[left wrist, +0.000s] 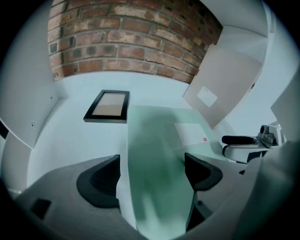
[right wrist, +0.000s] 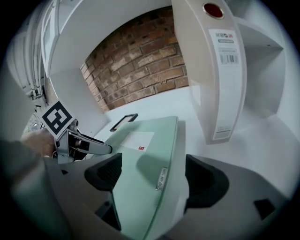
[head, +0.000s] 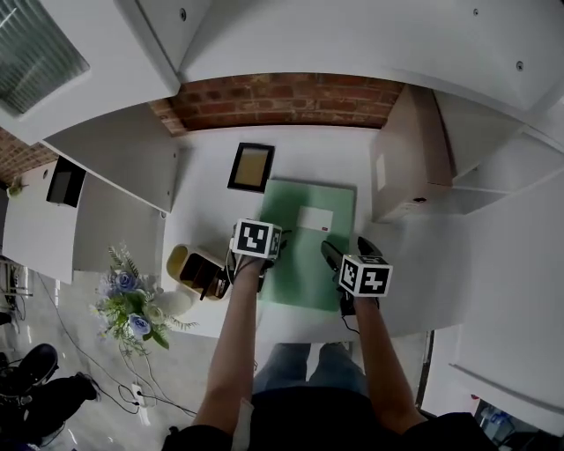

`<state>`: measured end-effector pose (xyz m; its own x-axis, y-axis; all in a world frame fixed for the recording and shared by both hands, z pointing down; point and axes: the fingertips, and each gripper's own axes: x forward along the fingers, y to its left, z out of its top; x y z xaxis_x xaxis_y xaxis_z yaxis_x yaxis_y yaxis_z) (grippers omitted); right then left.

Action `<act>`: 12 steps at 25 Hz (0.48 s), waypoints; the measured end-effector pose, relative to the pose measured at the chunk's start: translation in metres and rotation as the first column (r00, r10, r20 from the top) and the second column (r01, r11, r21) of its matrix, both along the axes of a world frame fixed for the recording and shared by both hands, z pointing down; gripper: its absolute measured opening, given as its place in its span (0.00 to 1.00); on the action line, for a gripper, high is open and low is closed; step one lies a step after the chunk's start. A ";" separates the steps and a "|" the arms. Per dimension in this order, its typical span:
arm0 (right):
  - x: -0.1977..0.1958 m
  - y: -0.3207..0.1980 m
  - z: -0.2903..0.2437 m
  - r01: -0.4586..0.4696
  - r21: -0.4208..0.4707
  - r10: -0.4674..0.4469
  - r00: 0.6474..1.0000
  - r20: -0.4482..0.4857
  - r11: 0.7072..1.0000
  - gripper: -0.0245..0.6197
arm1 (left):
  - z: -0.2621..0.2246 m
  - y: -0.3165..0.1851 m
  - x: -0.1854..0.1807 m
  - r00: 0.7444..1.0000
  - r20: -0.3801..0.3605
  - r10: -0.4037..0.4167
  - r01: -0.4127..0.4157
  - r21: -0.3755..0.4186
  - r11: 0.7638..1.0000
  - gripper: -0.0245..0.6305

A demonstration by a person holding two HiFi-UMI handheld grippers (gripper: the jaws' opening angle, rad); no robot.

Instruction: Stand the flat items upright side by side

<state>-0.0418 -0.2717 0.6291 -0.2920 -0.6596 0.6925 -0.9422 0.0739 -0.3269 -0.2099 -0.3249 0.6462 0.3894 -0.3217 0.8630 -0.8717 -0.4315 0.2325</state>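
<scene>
Bench (head: 203, 176): white surface, with a brick wall (head: 282, 99) along the far side.

Green folder (head: 300, 255): lies flat at the middle of the bench, not stood up. A white label (head: 315, 218) sits on the far part of its cover. The only mark I can make out on it is a small red square at one corner, and no words can be read. A narrow sticker (right wrist: 161, 178) on the folder's right edge carries print too small to read.

Picture frame (head: 251, 167): black rim with a tan centre. It lies flat, just beyond the folder's far left corner and not touching it.

Box file (head: 410, 158): pale, standing upright at the far right and apart from the folder. Its spine label (right wrist: 225, 84) shows a barcode and lines of print, none legible. A red round spot (right wrist: 213, 9) sits near the top of the spine.

Left tongs (left wrist: 152, 176): jaws spread wide over the near left of the folder. The folder's left edge runs between them, and neither pad presses on it.

Right tongs (right wrist: 152, 176): jaws also wide apart over the near right edge of the folder, gripping nothing.

Each tool carries a cube with black-and-white square markers.
</scene>
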 end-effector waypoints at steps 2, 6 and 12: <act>-0.002 -0.002 0.007 0.007 -0.032 -0.006 1.000 0.014 0.999 0.67 | 0.006 0.001 0.000 1.000 -0.029 -0.006 0.005 -0.041 0.999 0.63; -0.009 -0.004 0.016 0.029 -0.075 -0.025 0.998 0.057 0.997 0.66 | 0.010 0.002 0.002 0.997 -0.074 0.006 -0.012 -0.084 0.996 0.63; -0.019 -0.006 0.026 0.050 -0.113 -0.037 0.993 0.115 0.992 0.66 | 0.014 0.003 0.005 0.994 -0.112 0.005 -0.020 -0.127 0.992 0.63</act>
<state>-0.0611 -0.2778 0.6548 -0.3994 -0.5622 0.7242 -0.8954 0.0698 -0.4397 -0.2049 -0.3220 0.6604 0.4885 -0.2057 0.8479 -0.8320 -0.4027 0.3817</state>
